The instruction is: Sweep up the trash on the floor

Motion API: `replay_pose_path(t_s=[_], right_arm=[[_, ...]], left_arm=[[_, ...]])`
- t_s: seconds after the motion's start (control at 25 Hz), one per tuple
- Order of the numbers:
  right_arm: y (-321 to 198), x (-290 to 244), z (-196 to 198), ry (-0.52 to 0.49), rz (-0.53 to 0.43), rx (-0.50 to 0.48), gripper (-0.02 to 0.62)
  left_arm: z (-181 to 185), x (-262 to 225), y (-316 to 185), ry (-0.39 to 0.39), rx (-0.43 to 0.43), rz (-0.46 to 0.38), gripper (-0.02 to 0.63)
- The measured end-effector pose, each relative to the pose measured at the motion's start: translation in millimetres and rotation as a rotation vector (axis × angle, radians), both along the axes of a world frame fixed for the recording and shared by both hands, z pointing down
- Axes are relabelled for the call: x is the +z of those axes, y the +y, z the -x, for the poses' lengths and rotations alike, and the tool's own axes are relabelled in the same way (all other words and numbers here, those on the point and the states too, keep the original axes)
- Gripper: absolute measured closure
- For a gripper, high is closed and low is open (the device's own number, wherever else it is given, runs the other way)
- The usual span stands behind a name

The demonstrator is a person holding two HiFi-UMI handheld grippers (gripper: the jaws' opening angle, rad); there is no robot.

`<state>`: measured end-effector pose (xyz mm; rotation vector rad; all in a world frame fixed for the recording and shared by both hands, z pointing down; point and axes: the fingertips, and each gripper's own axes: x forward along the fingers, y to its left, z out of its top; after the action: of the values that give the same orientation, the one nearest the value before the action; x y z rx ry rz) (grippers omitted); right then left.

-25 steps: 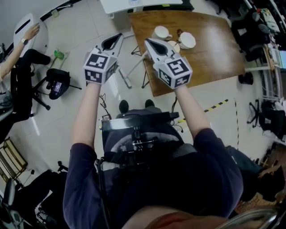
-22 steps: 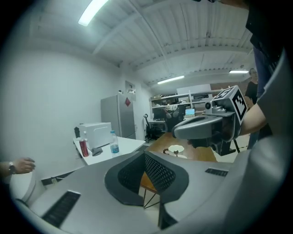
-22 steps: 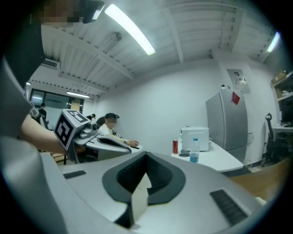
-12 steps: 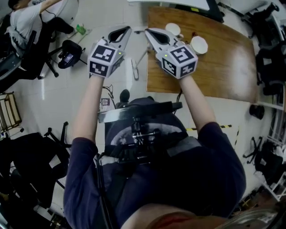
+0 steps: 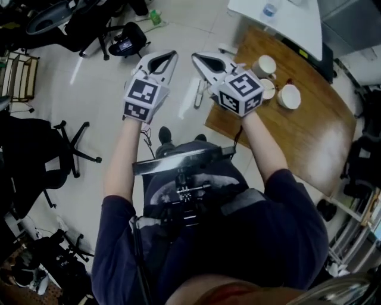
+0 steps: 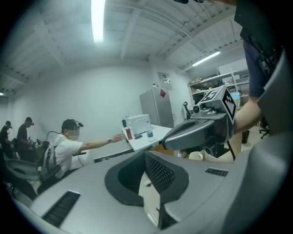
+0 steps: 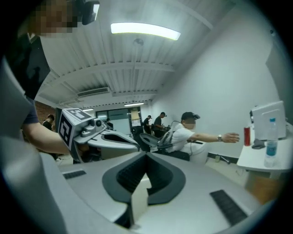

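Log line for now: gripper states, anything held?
left gripper: shut, empty | right gripper: shut, empty | both near wooden table with cups

Strip lamp (image 6: 97, 20) and long ceiling lamp (image 7: 144, 31) are glowing white overhead, lighting the room evenly and coolly. Floor (image 5: 76, 70) is carrying a soft glare streak in the dimmer head view. Both gripper views are bending strongly at the rims, darkening into black corners, with the nearest surfaces softening.

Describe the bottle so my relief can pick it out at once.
Start at the wooden table with the cups; the white table stands just beyond it. The bottle stands near that table's edge, small and clear with blue on it, unlike the red container and white box beside it.
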<state>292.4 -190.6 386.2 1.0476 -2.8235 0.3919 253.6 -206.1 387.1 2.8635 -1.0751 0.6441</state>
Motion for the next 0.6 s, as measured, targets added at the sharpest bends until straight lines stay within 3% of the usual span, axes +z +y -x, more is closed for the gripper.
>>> replay_pose_path(t_s=[0.32,0.6], right_arm=[[22,-20,110,-0.038,-0.014,-0.188,0.586],[60,-21,211,0.036,-0.029,-0.238,0.586]], left_arm=[[123,-11,33,0.024,-0.193,-0.013,0.600],[219,-14,76,0.087,-0.228,-0.038,0.600]])
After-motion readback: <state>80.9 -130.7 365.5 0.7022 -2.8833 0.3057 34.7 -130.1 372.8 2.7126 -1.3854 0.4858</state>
